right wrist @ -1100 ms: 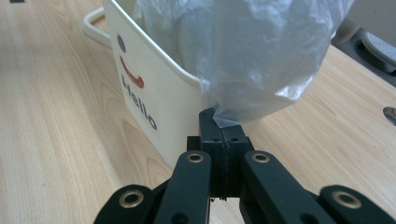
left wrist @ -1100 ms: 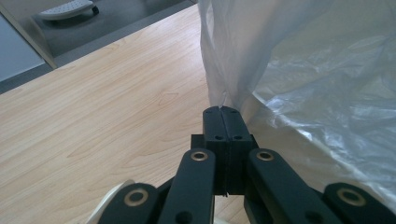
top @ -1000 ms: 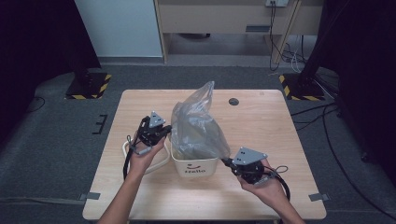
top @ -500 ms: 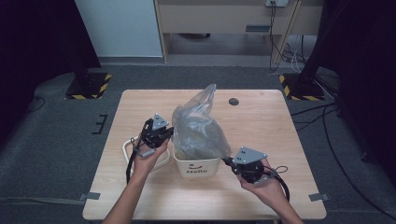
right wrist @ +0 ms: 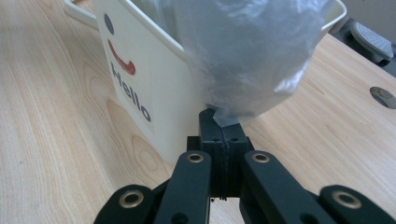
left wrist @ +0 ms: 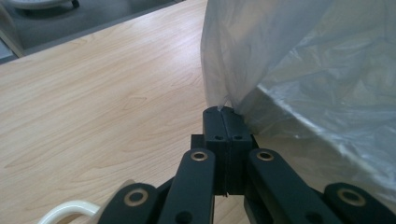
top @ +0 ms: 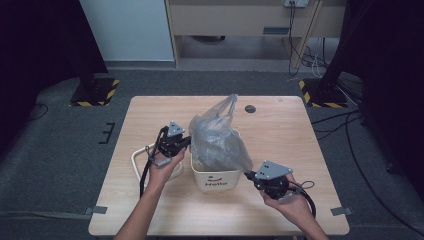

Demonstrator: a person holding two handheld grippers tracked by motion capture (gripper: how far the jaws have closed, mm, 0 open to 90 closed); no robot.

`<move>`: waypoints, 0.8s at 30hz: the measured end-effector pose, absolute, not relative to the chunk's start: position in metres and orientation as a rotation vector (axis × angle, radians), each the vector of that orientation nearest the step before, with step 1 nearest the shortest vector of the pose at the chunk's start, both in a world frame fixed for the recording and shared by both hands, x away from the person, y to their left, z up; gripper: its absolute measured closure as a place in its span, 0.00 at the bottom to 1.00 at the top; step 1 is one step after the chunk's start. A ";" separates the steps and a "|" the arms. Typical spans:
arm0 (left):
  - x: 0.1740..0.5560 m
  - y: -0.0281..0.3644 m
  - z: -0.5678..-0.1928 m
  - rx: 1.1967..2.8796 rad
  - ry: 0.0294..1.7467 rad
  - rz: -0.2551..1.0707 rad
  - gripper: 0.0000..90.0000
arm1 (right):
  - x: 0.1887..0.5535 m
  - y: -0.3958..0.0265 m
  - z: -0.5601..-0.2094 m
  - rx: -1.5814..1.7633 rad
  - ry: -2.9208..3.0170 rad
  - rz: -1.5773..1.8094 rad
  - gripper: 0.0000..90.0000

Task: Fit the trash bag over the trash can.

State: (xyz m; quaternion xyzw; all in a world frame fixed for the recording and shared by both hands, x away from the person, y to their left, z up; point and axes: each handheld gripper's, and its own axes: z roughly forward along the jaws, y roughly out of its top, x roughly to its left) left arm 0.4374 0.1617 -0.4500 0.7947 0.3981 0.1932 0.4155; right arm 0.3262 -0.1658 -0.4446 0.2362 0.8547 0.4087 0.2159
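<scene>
Two grippers are held low over the table (top: 150, 210), one on each side of a cream bin (top: 216, 179) lined with a clear bag (top: 220, 142). The left gripper (top: 186, 143) is gripped from below by the left hand (top: 164, 165), the forearm stretched forward, and is pointed toward the bin's left rim. In the left gripper view the jaws are seen pressed together on a thin edge of the bag (left wrist: 224, 100), which rises directly ahead of the tips and to their right. The right gripper (top: 249, 175) is cradled in the right hand (top: 292, 202) and aimed at the bin's near right corner; in the right gripper view its jaws are clamped on a fold of the bag (right wrist: 224, 116) hanging just over the tips. The bag is seen as grey, translucent and crumpled, draped over the bin's rim and peaked above it. The bin (right wrist: 140, 88) lies just ahead of the right gripper, to its left, and is marked "Hello" beneath a red curve.
</scene>
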 end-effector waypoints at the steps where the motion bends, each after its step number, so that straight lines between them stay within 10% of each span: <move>1: 0.438 0.162 -0.451 1.999 1.002 0.480 1.00 | 0.326 -0.166 -0.445 0.658 2.368 1.133 1.00; 24: 0.446 0.160 -0.456 1.988 1.025 0.446 1.00 | 0.329 -0.159 -0.457 0.653 2.390 1.114 1.00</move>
